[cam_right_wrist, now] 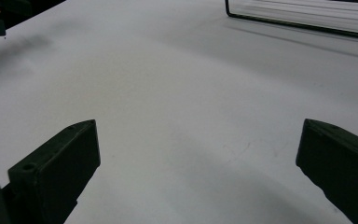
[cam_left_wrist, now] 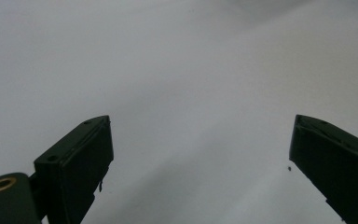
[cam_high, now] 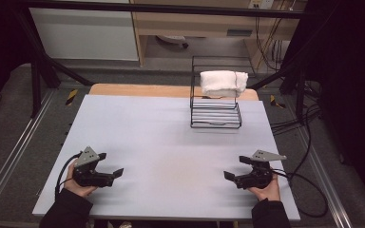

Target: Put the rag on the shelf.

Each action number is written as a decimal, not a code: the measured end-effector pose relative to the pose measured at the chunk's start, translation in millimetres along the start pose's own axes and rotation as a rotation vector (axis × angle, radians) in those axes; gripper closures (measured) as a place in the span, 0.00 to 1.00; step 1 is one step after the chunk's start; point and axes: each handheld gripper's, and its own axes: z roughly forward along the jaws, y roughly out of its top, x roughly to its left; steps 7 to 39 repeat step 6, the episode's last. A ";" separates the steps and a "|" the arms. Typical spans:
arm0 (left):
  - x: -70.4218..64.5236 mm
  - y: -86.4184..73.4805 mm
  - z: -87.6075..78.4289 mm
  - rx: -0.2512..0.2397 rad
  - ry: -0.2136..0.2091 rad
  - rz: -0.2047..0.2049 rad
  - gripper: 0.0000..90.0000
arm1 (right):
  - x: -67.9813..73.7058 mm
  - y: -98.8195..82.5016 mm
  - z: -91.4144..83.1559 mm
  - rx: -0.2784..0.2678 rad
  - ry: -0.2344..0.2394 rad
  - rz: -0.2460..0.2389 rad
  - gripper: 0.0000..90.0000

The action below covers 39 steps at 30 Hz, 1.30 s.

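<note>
the folded white towel [cam_high: 223,81] lies crosswise on the wire rack [cam_high: 216,116], far right; the right gripper [cam_high: 240,172] is nearer than the left gripper [cam_high: 109,166]. both sets of jaws are spread, empty.

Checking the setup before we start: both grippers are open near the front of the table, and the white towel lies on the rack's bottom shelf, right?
Not quite. The high view shows the white towel on the wire rack's upper level, not the bottom shelf. Both grippers, left and right, are open.

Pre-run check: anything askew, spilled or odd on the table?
Nothing stands out. The folded white towel sits on the upper tier of the black wire rack, rack upright at the table's far side. Both tools, left and right, are open, holding nothing.
</note>
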 end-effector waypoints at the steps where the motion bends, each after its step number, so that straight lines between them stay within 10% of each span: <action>1: 0.3 -1.0 0.2 0.001 0.003 -0.005 0.07 | 0.3 -0.5 -0.2 0.002 0.001 0.004 0.00; 39: 2.1 -2.6 -0.4 0.000 0.006 -0.012 0.07 | -0.6 -2.4 -0.7 0.008 -0.003 0.001 0.00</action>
